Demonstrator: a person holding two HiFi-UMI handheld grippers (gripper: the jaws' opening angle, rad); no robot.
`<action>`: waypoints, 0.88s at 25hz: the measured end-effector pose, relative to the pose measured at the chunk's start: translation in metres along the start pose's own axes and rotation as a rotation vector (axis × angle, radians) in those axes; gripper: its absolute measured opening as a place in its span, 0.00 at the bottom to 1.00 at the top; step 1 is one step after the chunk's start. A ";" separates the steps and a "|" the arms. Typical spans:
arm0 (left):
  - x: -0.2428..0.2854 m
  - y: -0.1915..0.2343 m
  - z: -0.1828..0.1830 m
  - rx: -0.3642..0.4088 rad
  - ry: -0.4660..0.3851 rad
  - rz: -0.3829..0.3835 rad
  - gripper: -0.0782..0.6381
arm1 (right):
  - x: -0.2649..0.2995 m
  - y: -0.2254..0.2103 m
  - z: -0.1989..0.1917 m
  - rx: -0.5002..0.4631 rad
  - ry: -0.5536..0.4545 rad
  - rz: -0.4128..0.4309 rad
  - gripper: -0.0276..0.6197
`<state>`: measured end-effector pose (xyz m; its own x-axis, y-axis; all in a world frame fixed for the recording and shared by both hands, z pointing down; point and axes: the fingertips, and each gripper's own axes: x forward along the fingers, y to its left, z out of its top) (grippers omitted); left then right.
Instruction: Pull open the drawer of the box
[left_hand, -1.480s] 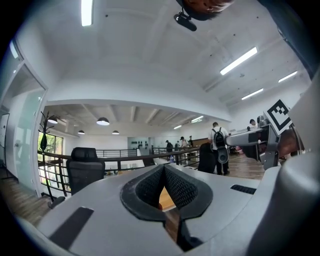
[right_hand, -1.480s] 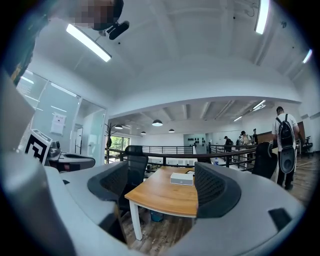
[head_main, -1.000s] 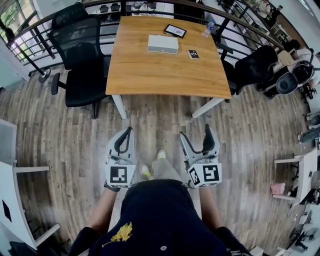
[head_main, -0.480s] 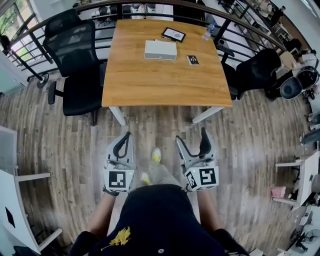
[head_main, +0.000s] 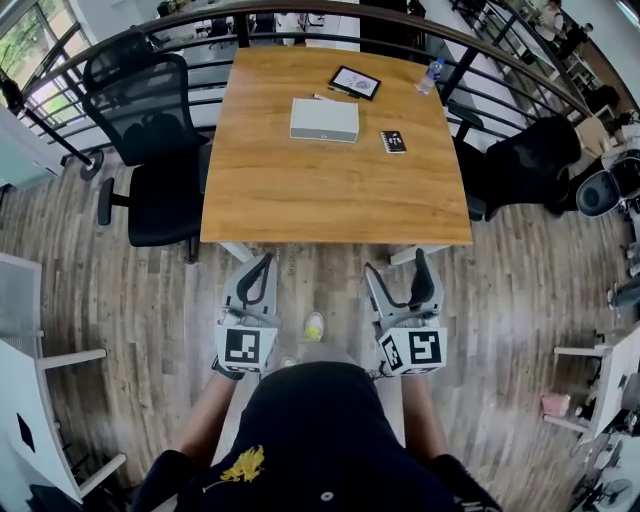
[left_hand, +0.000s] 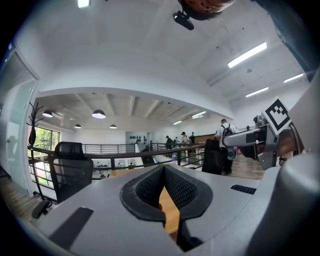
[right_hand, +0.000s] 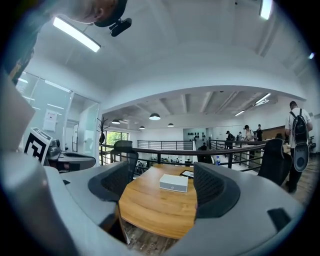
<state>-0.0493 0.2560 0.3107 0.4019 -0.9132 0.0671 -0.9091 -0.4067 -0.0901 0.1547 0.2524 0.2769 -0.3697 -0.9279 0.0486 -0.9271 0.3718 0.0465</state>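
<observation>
The white box (head_main: 324, 120) lies flat on the far half of the wooden table (head_main: 330, 195), and its drawer looks shut. It also shows in the right gripper view as the white box (right_hand: 173, 183), between the jaws and well beyond them. My left gripper (head_main: 265, 260) hangs at the table's near edge with its jaws together and nothing between them; in its own view the left gripper (left_hand: 163, 169) shows its pads meeting at the tips. My right gripper (head_main: 396, 266) hangs beside it, also at the near edge. The right gripper (right_hand: 163, 171) is open and empty.
A tablet (head_main: 354, 82), a black card (head_main: 392, 141) and a water bottle (head_main: 432, 72) lie behind and right of the box. A black office chair (head_main: 150, 150) stands left of the table, another chair (head_main: 525, 160) right. A curved railing (head_main: 300, 12) runs behind.
The person has stepped forward, so the table's near edge now reaches both grippers' tips. Neither gripper's jaws have changed.
</observation>
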 end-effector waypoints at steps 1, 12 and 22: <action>0.010 0.000 0.002 0.012 0.002 -0.001 0.13 | 0.008 -0.008 0.000 0.007 -0.003 0.001 0.64; 0.070 0.001 0.012 0.069 0.042 0.070 0.13 | 0.071 -0.059 -0.005 0.056 -0.022 0.078 0.62; 0.090 0.001 0.014 0.064 0.059 0.079 0.13 | 0.091 -0.067 -0.014 0.083 -0.007 0.122 0.60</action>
<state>-0.0127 0.1725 0.3029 0.3203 -0.9403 0.1153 -0.9282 -0.3358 -0.1604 0.1841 0.1431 0.2924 -0.4798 -0.8764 0.0414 -0.8772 0.4783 -0.0421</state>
